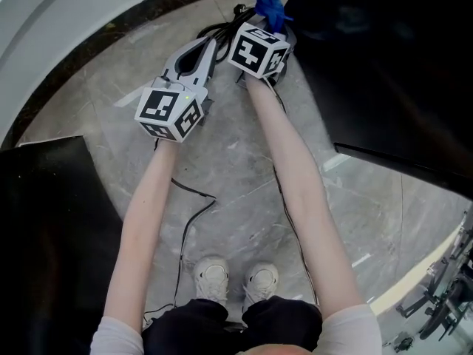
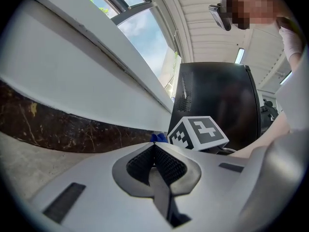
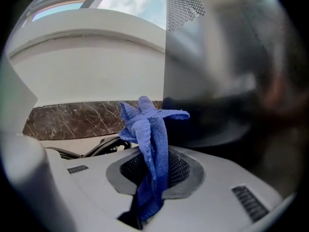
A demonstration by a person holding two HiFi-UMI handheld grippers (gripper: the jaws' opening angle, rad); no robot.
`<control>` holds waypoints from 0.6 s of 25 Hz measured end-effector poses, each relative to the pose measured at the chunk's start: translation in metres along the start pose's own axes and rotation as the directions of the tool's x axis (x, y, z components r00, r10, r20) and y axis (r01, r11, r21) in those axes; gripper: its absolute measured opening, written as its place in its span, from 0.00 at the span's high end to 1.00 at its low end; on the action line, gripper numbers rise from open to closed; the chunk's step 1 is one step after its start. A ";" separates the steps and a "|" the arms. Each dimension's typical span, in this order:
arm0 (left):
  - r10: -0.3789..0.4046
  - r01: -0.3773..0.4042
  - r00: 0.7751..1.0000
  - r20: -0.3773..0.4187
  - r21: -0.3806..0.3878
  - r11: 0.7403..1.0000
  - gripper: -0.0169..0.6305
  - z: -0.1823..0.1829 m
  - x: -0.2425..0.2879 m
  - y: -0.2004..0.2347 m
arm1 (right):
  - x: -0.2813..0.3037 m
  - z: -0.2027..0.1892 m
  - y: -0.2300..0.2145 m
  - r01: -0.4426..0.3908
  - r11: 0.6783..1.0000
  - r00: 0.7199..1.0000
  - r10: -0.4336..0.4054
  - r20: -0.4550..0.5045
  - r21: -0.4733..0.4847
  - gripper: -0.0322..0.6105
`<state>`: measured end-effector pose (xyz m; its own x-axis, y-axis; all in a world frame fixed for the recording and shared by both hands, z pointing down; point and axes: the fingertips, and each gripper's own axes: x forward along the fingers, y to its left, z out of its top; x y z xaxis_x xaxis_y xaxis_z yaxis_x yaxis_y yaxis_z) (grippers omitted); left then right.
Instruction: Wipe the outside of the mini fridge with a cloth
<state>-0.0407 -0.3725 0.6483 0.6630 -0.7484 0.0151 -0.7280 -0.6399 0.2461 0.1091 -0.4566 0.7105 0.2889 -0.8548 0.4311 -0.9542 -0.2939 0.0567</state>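
Observation:
The black mini fridge (image 1: 384, 58) stands at the upper right of the head view, and its glossy side (image 3: 231, 66) fills the right of the right gripper view. My right gripper (image 1: 267, 21) is shut on a blue cloth (image 3: 149, 149), whose bunched end (image 1: 269, 7) sticks out close to the fridge's left side. My left gripper (image 1: 199, 54) hangs just left of it, shut and empty, its jaws (image 2: 154, 156) pressed together. The fridge (image 2: 217, 100) also shows beyond the right gripper's marker cube (image 2: 198, 133).
A dark marble skirting (image 1: 111, 32) runs under a curved white wall (image 1: 66, 6) ahead. Black cables (image 1: 188, 220) trail over the grey marble floor (image 1: 229, 161). A black block (image 1: 44, 228) stands at the left. My shoes (image 1: 236, 279) are below.

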 end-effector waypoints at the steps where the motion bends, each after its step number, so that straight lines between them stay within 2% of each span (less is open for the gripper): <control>1: -0.003 0.003 1.000 0.003 -0.003 1.000 0.97 0.001 0.000 -0.003 | -0.004 0.000 -0.003 0.006 1.000 1.000 -0.006 0.008 -0.006 0.81; 6: -0.004 0.005 1.000 0.026 -0.034 0.999 0.97 0.005 0.002 -0.015 | -0.029 -0.005 -0.021 0.030 0.999 0.999 -0.030 0.017 0.043 0.81; 12: -0.026 0.027 0.999 0.044 -0.024 0.999 0.97 0.019 0.001 -0.043 | -0.063 -0.015 -0.051 0.077 0.970 0.997 -0.074 -0.018 0.231 0.81; 15: -0.023 0.025 0.998 0.063 -0.026 0.999 0.97 0.029 -0.004 -0.052 | -0.077 -0.023 -0.065 0.113 0.952 0.994 -0.105 -0.041 0.283 0.81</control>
<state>-0.0105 -0.3409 0.6071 0.6673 -0.7430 -0.0519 -0.7066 -0.6535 0.2714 0.1470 -0.3617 0.6945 0.3844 -0.8008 0.4593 -0.8540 -0.4974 -0.1525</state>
